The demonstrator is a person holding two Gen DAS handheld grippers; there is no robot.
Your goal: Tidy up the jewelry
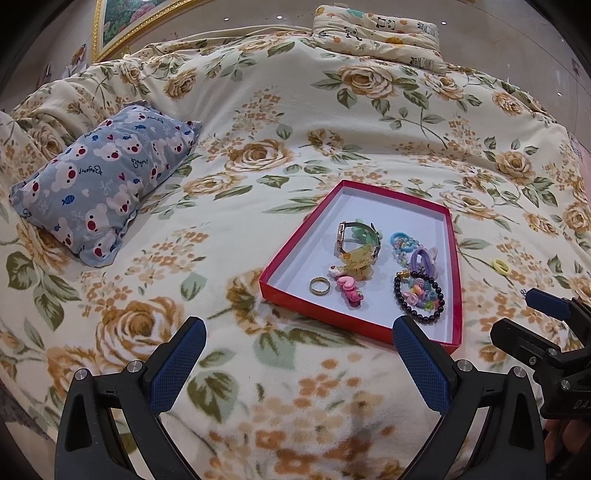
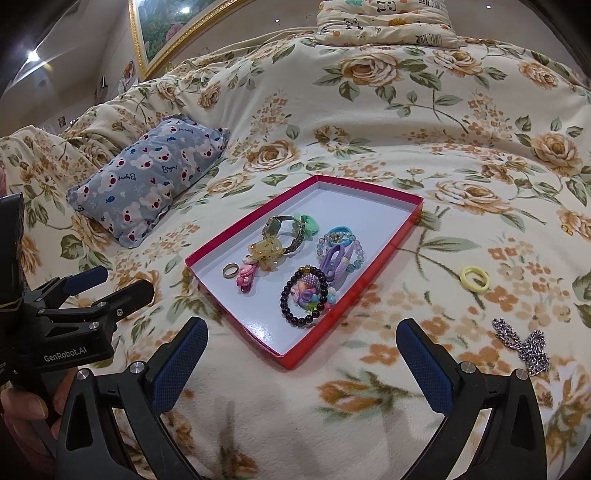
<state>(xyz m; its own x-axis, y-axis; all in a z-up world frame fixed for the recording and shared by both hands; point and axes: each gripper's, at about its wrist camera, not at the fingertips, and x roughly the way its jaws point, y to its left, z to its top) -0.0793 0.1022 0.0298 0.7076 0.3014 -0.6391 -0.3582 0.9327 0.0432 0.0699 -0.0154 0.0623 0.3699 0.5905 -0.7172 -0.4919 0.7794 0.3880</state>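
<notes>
A red-rimmed shallow box (image 1: 291,297) (image 2: 332,317) lies on the floral bed. In it are a dark bead bracelet (image 1: 419,312) (image 2: 286,306), a metal ring (image 1: 320,285) (image 2: 230,270), a pink clip (image 1: 349,290), a watch (image 1: 341,236) and coloured hair ties. A yellow ring-shaped tie (image 2: 474,279) (image 1: 501,266) and a silver chain (image 2: 524,345) lie on the blanket right of the box. My left gripper (image 1: 299,350) is open and empty, just in front of the box. My right gripper (image 2: 301,350) is open and empty, at the box's near corner.
A blue bear-print pillow (image 1: 99,181) (image 2: 147,184) lies to the left. A folded panda-print quilt (image 1: 376,35) sits at the far edge. A gold-framed picture (image 2: 166,26) hangs behind. The floral blanket (image 1: 258,406) covers the whole bed.
</notes>
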